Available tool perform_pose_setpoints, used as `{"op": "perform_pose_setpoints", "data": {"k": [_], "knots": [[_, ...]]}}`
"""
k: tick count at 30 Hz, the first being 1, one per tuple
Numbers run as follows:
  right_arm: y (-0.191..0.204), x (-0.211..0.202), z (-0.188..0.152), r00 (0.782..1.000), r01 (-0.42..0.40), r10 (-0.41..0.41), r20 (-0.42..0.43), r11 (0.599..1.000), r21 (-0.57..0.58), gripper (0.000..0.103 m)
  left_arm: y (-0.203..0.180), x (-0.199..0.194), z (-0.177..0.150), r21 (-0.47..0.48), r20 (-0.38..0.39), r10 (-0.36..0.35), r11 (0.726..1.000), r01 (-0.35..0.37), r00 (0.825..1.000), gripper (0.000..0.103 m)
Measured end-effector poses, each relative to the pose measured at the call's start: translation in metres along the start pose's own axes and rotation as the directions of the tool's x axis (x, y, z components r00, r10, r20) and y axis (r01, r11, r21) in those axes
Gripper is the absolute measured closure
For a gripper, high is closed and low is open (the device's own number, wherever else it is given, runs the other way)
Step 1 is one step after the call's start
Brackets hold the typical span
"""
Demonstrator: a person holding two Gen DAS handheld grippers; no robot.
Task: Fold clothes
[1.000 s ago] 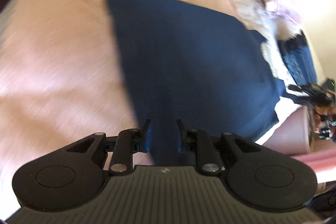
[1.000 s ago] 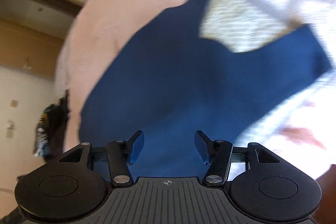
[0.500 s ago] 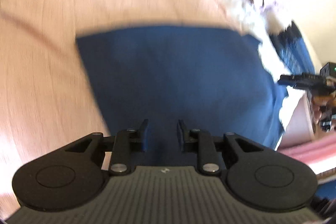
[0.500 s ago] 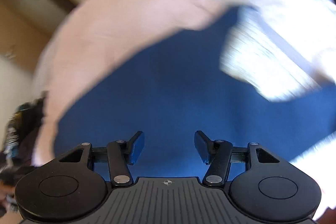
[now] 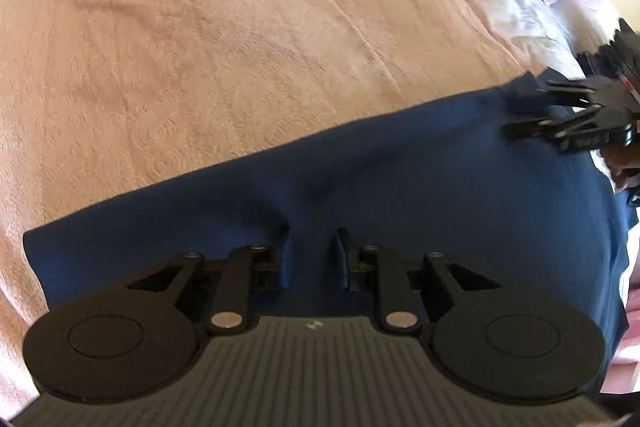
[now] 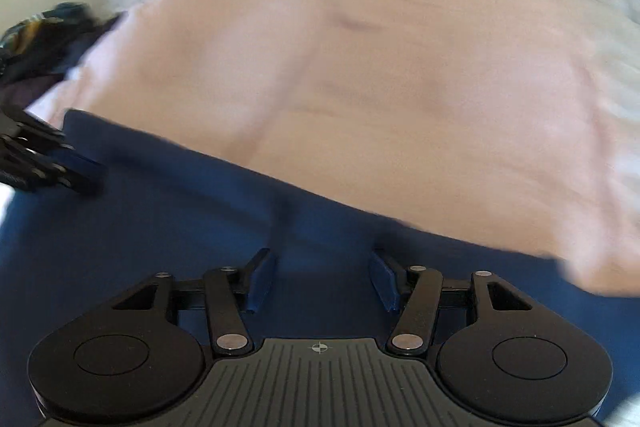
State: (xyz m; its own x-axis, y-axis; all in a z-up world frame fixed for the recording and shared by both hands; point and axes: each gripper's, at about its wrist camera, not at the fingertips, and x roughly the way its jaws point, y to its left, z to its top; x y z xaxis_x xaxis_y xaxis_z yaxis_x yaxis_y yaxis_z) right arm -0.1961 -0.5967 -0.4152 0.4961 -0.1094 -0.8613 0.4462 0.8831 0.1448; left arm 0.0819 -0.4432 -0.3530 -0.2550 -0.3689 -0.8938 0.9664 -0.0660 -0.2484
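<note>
Garment: blue cloth (image 5: 400,195) now lies lower on the pink bedspread (image 5: 240,47), folded edge straight.
Left gripper (image 5: 313,251): narrow gap, pinching blue cloth.
Right gripper (image 6: 320,279): fingers apart, cloth between, grip unclear.

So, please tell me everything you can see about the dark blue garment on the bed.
The dark blue garment is plain, matte woven-looking cloth, without visible print or buttons. It lies spread on the pink bedcover, mostly flat with a few soft creases, and its far edge runs almost straight across both views. The left tool is low over its near part with a ridge of cloth between the narrow jaws; contact is unclear. The right tool hangs open above it near the far edge.
</note>
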Motion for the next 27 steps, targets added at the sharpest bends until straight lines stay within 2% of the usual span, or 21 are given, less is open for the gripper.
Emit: {"op": "perform_pose_setpoints", "data": {"k": [3,5,6,9,12,14,16,18,20,21,22,24,25,26,27], "knots": [[-0.078,-0.027,-0.029,0.989,0.142,-0.136,-0.050,0.981,0.131,0.047,-0.007,-0.002,0.012,-0.015,-0.011,0.018,1.000,-0.018,1.000,0.085],[-0.110,-0.044,-0.033,0.975,0.216,-0.203,-0.085,0.955,0.201,0.048,-0.020,-0.005,0.021,-0.003,0.003,-0.021,1.000,0.021,1.000,0.084],[-0.115,-0.051,-0.027,0.970,0.241,-0.230,-0.074,0.950,0.197,0.048,-0.029,-0.003,0.027,0.003,0.010,-0.047,0.999,0.047,0.999,0.084],[-0.099,-0.060,-0.005,0.993,0.104,-0.113,0.034,0.977,0.188,0.048,-0.054,0.019,0.043,0.029,-0.001,-0.098,0.995,0.098,0.995,0.082],[-0.052,-0.031,0.011,0.998,-0.058,0.055,0.043,0.995,0.085,0.048,-0.062,0.049,0.054,0.059,-0.047,-0.085,0.994,0.087,0.995,0.082],[-0.022,-0.011,0.021,0.986,-0.166,0.165,0.038,0.986,0.017,0.048,-0.063,0.059,0.057,0.073,-0.083,-0.083,0.993,0.089,0.993,0.084],[-0.008,0.009,0.016,0.972,-0.230,0.231,-0.046,0.973,0.018,0.048,-0.060,0.056,0.057,0.074,-0.120,-0.108,0.990,0.117,0.987,0.085],[0.001,0.021,0.009,0.944,-0.298,0.301,-0.137,0.954,0.039,0.048,-0.060,0.049,0.054,0.086,-0.170,-0.141,0.984,0.158,0.975,0.085],[-0.007,0.013,0.010,0.913,-0.362,0.372,-0.169,0.928,0.085,0.048,-0.060,0.037,0.042,0.123,-0.201,-0.142,0.978,0.169,0.969,0.084],[-0.018,0.007,0.017,0.913,-0.370,0.384,-0.137,0.922,0.118,0.048,-0.058,0.030,0.036,0.122,-0.202,-0.139,0.979,0.166,0.969,0.084],[-0.030,-0.002,0.026,0.930,-0.349,0.360,-0.073,0.928,0.128,0.048,-0.056,0.023,0.029,0.118,-0.202,-0.135,0.980,0.161,0.970,0.084],[-0.053,-0.013,0.046,0.952,-0.307,0.305,0.039,0.940,0.145,0.048,-0.052,0.016,0.026,0.098,-0.157,-0.117,0.986,0.133,0.981,0.084],[-0.061,-0.011,0.057,0.955,-0.297,0.290,0.070,0.944,0.142,0.048,-0.051,0.012,0.024,0.087,-0.134,-0.106,0.989,0.119,0.985,0.084],[-0.068,0.000,0.067,0.953,-0.303,0.298,0.062,0.944,0.127,0.048,-0.050,0.010,0.026,0.087,-0.099,-0.093,0.991,0.101,0.991,0.084],[-0.071,0.017,0.074,0.947,-0.319,0.321,0.005,0.941,0.112,0.048,-0.051,0.009,0.031,0.088,-0.071,-0.092,0.991,0.098,0.993,0.081]]}}
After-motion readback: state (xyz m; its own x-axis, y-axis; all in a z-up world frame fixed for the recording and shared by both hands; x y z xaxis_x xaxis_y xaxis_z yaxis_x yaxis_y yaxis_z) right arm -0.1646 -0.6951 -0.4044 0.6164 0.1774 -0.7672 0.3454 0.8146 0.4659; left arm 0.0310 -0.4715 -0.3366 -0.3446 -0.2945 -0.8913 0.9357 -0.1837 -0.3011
